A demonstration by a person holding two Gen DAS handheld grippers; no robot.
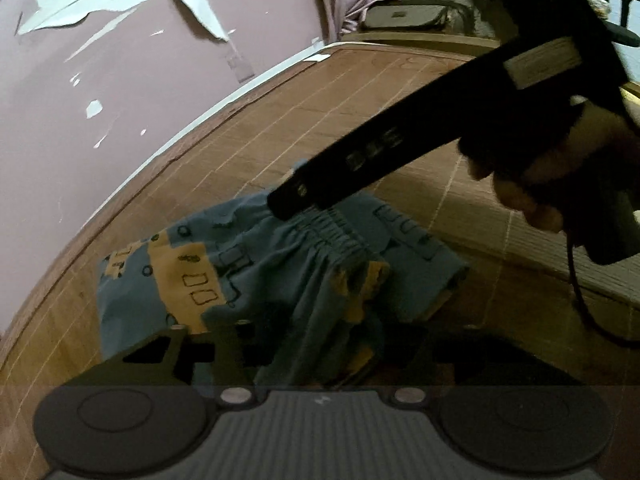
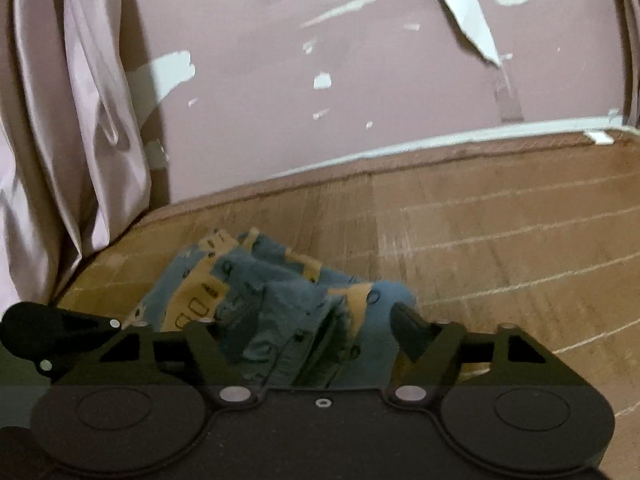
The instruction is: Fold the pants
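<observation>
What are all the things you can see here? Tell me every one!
pants: one, blue with yellow patches, bunched on the mat
mat: one, brown woven, under the pants
wall: one, pink with peeling white patches, behind the mat
curtain: one, pale pink, beside the wall
left gripper: one, black, fingers at the near edge of the pants
right gripper: one, black, pants cloth between its fingers
hand: one, holding the right gripper's handle

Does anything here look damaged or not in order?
Yes. The pink wall has peeled in patches, showing white beneath. The blue pants lie bunched and creased on the brown mat, not flat.
</observation>
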